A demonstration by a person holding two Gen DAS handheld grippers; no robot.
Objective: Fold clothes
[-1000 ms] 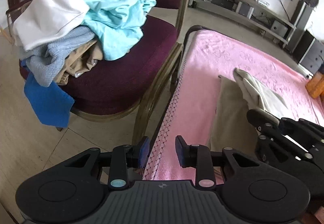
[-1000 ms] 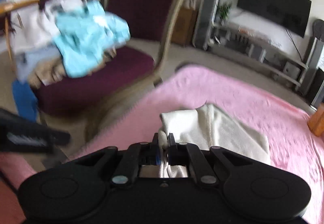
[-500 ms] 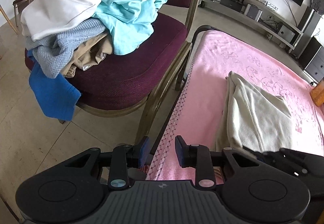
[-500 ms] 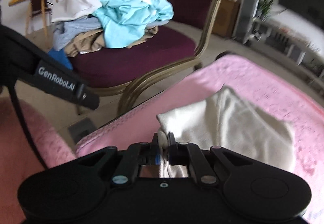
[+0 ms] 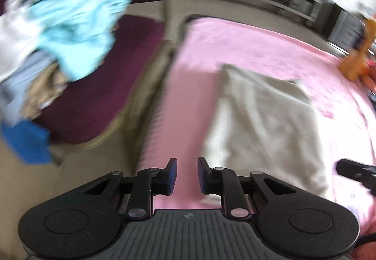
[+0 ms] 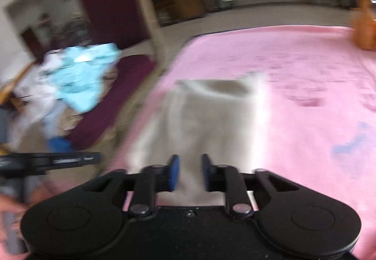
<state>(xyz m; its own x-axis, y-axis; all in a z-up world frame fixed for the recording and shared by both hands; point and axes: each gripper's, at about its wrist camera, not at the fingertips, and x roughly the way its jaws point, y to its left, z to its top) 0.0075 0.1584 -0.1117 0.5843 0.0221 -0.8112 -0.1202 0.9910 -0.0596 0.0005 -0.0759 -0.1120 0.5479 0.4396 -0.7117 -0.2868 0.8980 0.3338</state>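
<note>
**Here: a cream garment laid out for its next fold**

The pink blanket (image 5: pixel 258 48) is shown as the work surface, with a maroon chair (image 5: pixel 98 100) just beside its left edge. On the chair seat a heap of unfolded clothes (image 5: pixel 65 32) is piled. A cream garment (image 5: pixel 263 123) is spread on the blanket, its long axis running away from both cameras; both views are blurred, so seams cannot be made out.

The left gripper (image 5: pixel 186 175) is held over bare blanket, with the garment lying just to its right. Its jaws have just been closing, yet a gap is seen between the pads and nothing is between them. The right gripper (image 6: pixel 189 173) is placed directly over the garment's near edge (image 6: pixel 190 191). Its jaws stand apart; cloth is seen in the gap, but no pad can be seen pressing on it, so the garment is judged released.

The right hand is judged the nearer; the left would have to shift rightward to reach the cloth.
</note>
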